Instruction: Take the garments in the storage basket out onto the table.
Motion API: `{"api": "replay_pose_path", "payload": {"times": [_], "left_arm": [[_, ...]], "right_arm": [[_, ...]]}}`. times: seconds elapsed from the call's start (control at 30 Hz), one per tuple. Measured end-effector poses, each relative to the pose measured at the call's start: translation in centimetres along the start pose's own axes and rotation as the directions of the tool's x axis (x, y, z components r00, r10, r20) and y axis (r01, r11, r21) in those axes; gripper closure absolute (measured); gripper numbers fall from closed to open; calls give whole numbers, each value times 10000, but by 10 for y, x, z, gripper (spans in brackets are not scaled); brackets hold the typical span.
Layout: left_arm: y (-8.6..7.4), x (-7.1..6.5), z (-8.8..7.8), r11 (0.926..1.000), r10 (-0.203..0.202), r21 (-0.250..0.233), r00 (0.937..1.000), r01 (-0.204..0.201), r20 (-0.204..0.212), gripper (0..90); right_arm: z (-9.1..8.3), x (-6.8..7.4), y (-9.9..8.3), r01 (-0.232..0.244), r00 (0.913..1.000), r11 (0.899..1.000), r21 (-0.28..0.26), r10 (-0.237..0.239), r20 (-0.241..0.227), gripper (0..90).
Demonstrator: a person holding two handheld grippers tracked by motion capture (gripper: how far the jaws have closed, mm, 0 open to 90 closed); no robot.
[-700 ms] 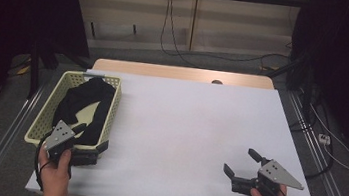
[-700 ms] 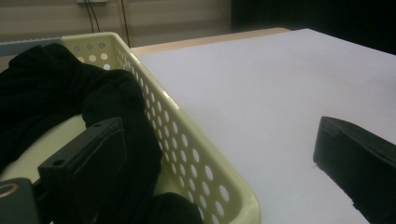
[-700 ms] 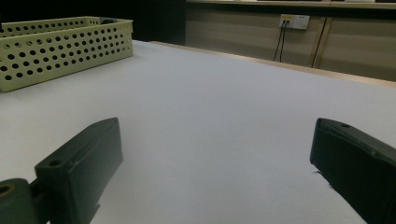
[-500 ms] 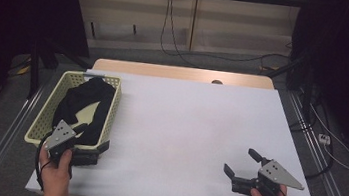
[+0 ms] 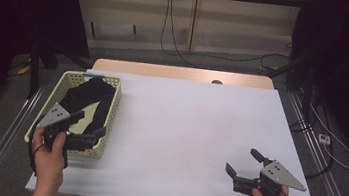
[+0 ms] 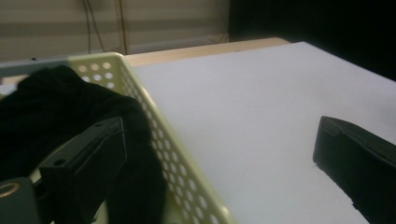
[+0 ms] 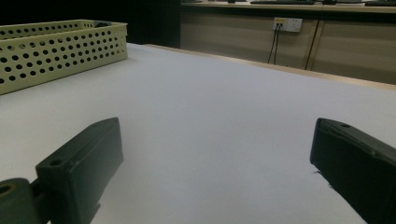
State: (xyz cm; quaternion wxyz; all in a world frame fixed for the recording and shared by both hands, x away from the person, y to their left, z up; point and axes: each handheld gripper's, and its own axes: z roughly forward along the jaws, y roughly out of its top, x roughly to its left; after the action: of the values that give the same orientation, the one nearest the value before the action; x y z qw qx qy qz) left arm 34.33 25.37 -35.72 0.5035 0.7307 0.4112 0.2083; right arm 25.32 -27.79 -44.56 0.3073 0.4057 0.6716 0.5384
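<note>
Right then, you held your left gripper [image 5: 89, 124] open-jawed over the basket [image 5: 111, 115] with the black cloth [image 5: 87, 98] inside, and your right gripper [image 5: 244, 163] open over the bare table [image 5: 183, 129].

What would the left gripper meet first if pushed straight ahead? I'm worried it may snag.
Probably the basket: the left gripper straddles its near right wall, one of its open fingers over the black cloth inside. Depth is hard to judge.
</note>
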Motion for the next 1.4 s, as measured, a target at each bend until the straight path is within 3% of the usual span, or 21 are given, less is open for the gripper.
{"api": "replay_pose_path", "payload": {"times": [0.13,0.33,0.5,0.57,0.63,0.67,0.83,0.9,0.93,0.97,1.03,1.07,1.1,1.13,1.17,1.23,1.33,1.4], "left_arm": [[18,14,6,9998,-72,209,10000,73,-37,32],[20,34,25,9974,-540,473,9985,545,-107,34],[13,57,47,9859,-1274,1028,9907,1317,-476,47],[8,67,58,9774,-1651,1222,9839,1726,-686,48],[7,70,63,9748,-1692,1326,9821,1792,-829,52],[5,74,71,9691,-1713,1615,9798,1864,-1030,56],[3,79,85,9602,-1517,2169,9806,1759,-1238,59],[1,79,96,9481,-1301,2731,9823,1630,-1346,64],[0,79,99,9464,-1143,2875,9850,1474,-1289,69],[0,79,99,9464,-1143,2875,9850,1474,-1289,69],[-3,82,106,9327,-1182,3239,9829,1588,-1414,93],[-3,82,106,9327,-1182,3239,9829,1588,-1414,86],[-5,84,109,9229,-1261,3441,9800,1727,-1536,82],[-5,84,109,9229,-1261,3441,9800,1727,-1536,83],[-6,84,111,9178,-1169,3585,9791,1706,-1667,83],[-8,84,115,9073,-967,3924,9832,1511,-1548,81],[-10,83,117,9026,-956,4016,9817,1552,-1645,95],[-12,83,120,8894,-878,4298,9809,1558,-1737,96]], "right_arm": [[1,1,0,61,10000,10000,39,-61,-28,24],[2,0,0,68,10000,10000,21,-67,-47,24],[0,0,1,60,10000,10000,-26,-61,-60,24],[0,-1,0,31,10000,10000,-16,-31,-38,24],[0,-2,0,21,10000,10000,-14,-21,-47,24],[0,-2,0,8,10000,10000,-10,-9,-39,24],[-1,-2,0,-9,10000,10000,-32,9,-57,24],[-1,-2,0,-6,10000,10000,-28,6,-70,24],[-1,-2,0,-15,10000,10000,-29,14,-80,24],[-1,-3,0,-22,10000,10000,-31,22,-86,24],[-1,-3,0,-19,10000,10000,-36,19,-87,24],[-1,-3,0,-19,10000,10000,-36,19,-87,24],[-1,-3,0,-19,10000,10000,-32,18,-88,24],[-1,-3,0,-19,10000,10000,-32,18,-88,24],[-1,-3,0,-15,10000,10000,-30,15,-96,24],[-1,-4,0,-13,10000,10000,-34,13,-96,25],[-1,-4,0,-16,10000,10000,-49,16,-92,24],[-1,-4,0,-36,9999,10000,-51,35,-96,25]]}}
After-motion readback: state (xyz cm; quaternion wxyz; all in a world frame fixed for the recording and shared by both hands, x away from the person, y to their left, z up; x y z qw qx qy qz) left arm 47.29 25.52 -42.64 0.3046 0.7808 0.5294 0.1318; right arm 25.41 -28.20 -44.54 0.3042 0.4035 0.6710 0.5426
